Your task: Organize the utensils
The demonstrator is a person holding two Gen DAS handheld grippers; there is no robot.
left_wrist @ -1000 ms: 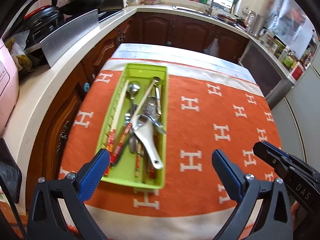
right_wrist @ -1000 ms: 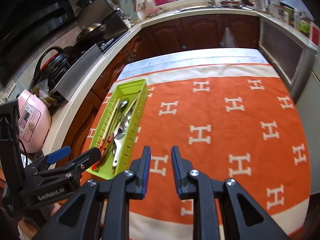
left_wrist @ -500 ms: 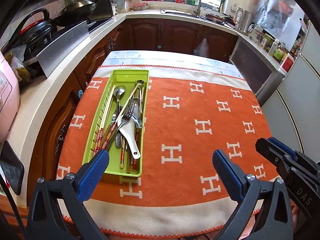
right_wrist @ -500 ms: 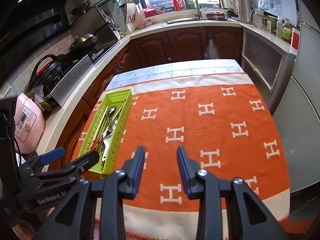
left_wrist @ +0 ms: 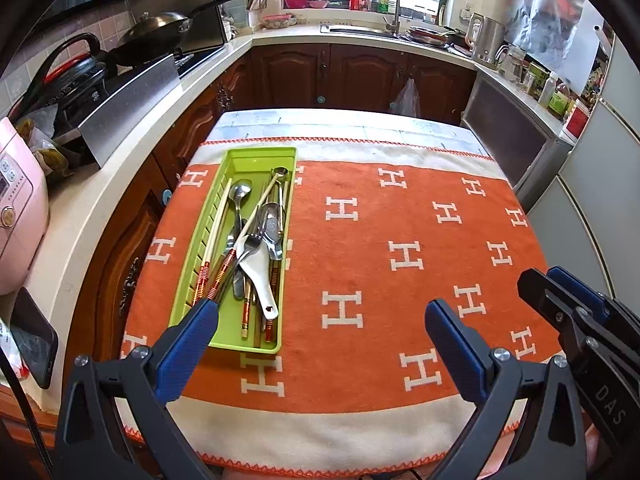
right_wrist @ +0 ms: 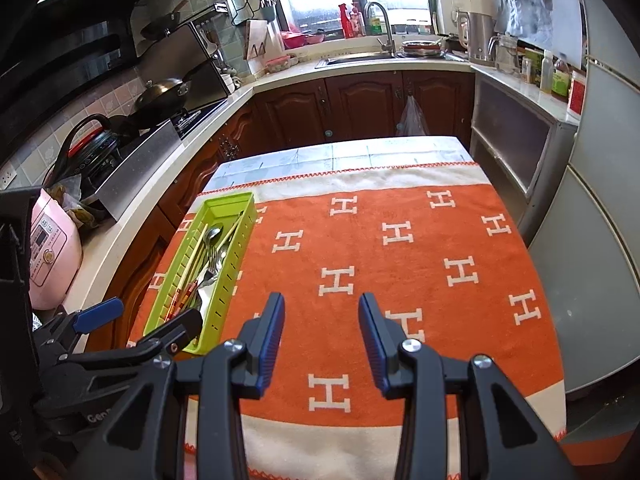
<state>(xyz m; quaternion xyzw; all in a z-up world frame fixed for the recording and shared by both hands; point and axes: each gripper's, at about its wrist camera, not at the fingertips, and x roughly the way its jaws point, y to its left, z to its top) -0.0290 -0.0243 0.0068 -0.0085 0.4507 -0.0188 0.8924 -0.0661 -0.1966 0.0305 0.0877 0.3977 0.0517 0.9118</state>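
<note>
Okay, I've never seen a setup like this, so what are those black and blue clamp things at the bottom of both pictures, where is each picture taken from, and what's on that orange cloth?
Those clamps are hand-held grippers: a person carries one in each hand, and each has a small wide-angle camera looking forward along its two blue-padded fingers. One picture comes from the left hand-held gripper, the other from the right hand-held gripper. Each camera also catches the other tool at the edge of its view.

Both look down on a table covered by an orange blanket with white H shapes. On it, toward the stove side, sits a green tray holding a jumble of utensils: metal spoons, a fork, chopsticks and a white ceramic spoon.

Nothing is held. The left jaws stand wide open; the right jaws have just been opening, with nothing between them.
</note>
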